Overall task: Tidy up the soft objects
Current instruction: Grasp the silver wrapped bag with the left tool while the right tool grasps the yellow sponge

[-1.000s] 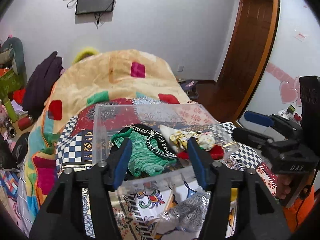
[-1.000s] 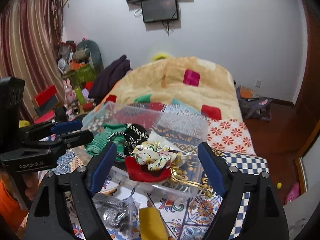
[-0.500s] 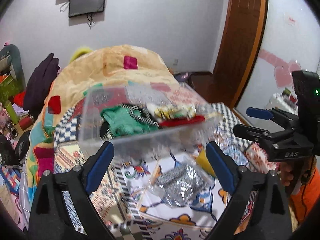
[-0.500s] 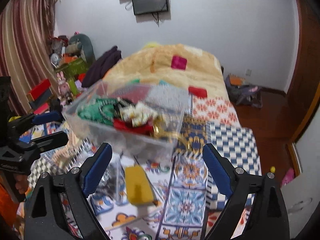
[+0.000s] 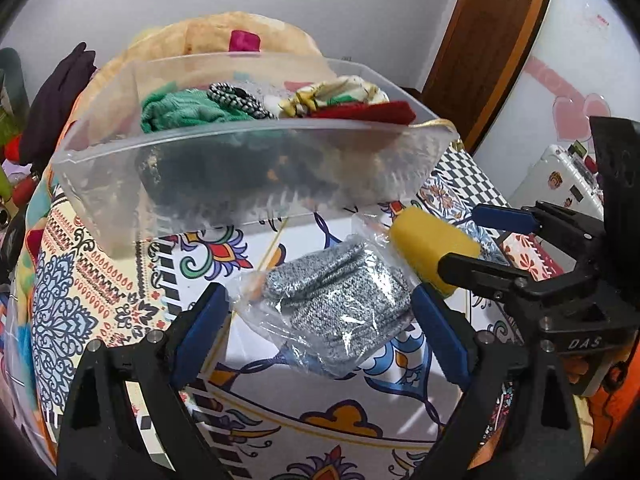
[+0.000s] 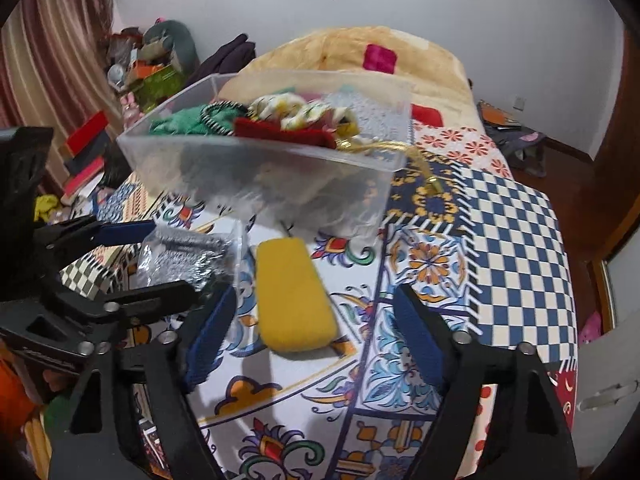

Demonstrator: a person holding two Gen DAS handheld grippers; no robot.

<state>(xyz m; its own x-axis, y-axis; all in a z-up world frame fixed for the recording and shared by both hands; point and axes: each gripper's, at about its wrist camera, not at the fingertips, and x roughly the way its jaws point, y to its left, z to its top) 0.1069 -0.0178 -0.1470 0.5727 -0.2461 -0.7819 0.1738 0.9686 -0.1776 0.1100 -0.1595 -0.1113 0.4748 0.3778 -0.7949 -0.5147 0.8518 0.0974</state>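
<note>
A clear plastic bin (image 5: 248, 168) holding green, black-and-white, floral and red soft items sits on the patterned bedspread; it also shows in the right wrist view (image 6: 280, 168). In front of it lie a grey knit piece in a clear bag (image 5: 336, 296) and a yellow sponge-like block (image 6: 292, 292). My left gripper (image 5: 320, 328) is open, its blue pads either side of the bagged knit. My right gripper (image 6: 316, 340) is open around the near end of the yellow block. Neither holds anything.
The bed's patterned cover (image 6: 500, 240) spreads right of the bin, with a beige quilt (image 6: 360, 48) heaped behind. Cluttered shelves and a dark garment (image 6: 228, 56) stand at left. A wooden door (image 5: 488, 40) and floor lie at right.
Both grippers have pulled back from the bin and dropped lower. The left one, narrow at the bin's front wall before, has opened wide. The bag and yellow block now sit between the fingers.
</note>
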